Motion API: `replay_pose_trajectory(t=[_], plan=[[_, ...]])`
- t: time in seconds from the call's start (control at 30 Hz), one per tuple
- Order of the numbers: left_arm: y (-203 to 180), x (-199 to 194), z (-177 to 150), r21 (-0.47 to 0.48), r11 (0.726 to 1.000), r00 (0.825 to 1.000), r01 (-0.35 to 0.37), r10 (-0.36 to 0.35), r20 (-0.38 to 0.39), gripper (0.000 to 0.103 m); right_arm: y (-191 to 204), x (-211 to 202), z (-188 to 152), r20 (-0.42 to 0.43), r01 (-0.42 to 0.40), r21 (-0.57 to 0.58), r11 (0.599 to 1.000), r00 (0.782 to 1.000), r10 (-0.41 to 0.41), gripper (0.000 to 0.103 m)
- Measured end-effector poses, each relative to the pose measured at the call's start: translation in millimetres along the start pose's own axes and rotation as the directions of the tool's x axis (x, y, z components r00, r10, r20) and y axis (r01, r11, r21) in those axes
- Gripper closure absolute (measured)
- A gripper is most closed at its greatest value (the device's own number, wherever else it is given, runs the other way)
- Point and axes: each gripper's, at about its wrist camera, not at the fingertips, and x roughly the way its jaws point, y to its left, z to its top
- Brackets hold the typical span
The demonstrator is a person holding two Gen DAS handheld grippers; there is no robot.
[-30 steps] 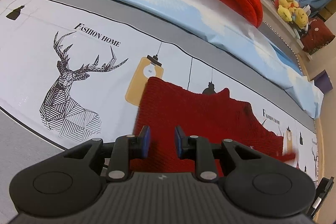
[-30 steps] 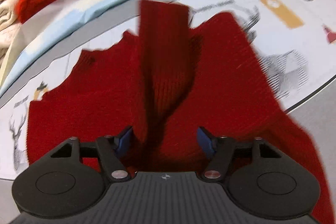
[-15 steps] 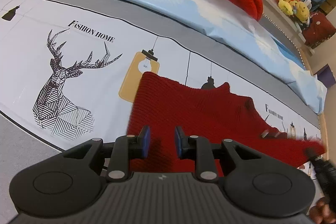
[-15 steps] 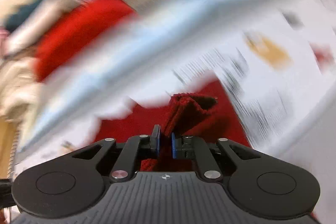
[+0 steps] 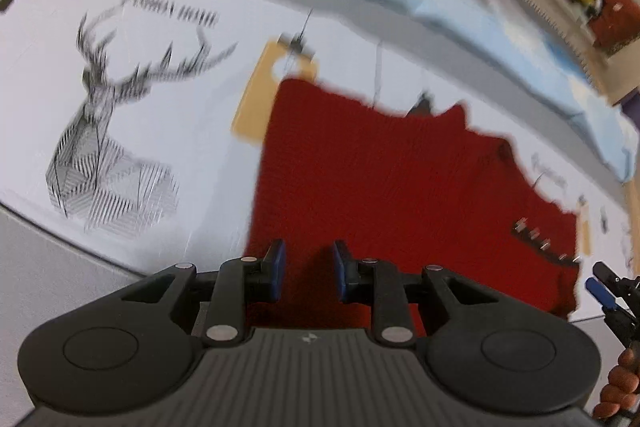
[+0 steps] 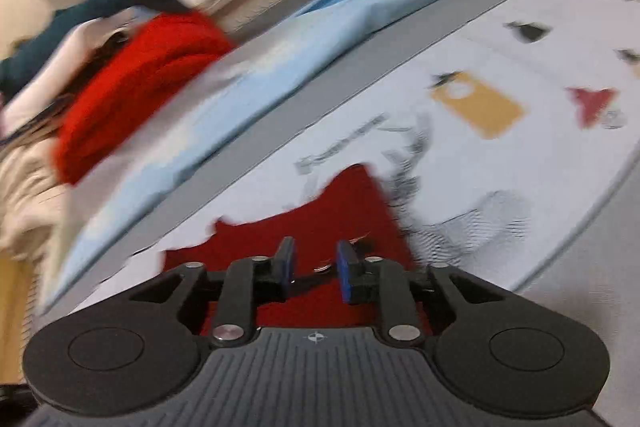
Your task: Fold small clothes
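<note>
Red knit sweater [image 5: 384,195] lies flat on the printed bedsheet [image 5: 168,131], just right of the deer print [image 5: 108,131] and over the corner of a yellow lamp motif [image 5: 260,95]; its near hem sits directly under the left gripper [image 5: 308,269]. That claw stands partly open, a narrow gap between the blue pads with nothing pinched in it — only knit showing beyond. The right gripper [image 6: 314,269] hovers over the sweater's right end; its jaws have just been opening, and now they stand apart with no cloth between them, though blur makes the contact below hard to judge. A row of small metal fasteners [image 5: 544,243] shows near that end.

The step looks like taking new grips for the next fold. To do it well, both claws should bite the edge at matching corners, catching every layer, then lift and carry evenly so the fold line runs straight — no dragging across the sheet.
</note>
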Motion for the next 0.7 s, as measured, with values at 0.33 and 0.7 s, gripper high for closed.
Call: replay_pose_trajectory(t=[0.33,0.7], plan=[[10,-27,-11,0.021,1.000,0.996,0.017,-0.019,0.085,0.077,-10,-2,1,-0.082,0.120,-0.053,0.991,0.989,-0.124,0.069],[8,-156,-55,0.157,0.986,0.951,0.054,-0.098,0.292,0.077,-8,-164,22,0.104,0.014,-0.103,0.995,0.995,-0.004,0.065]])
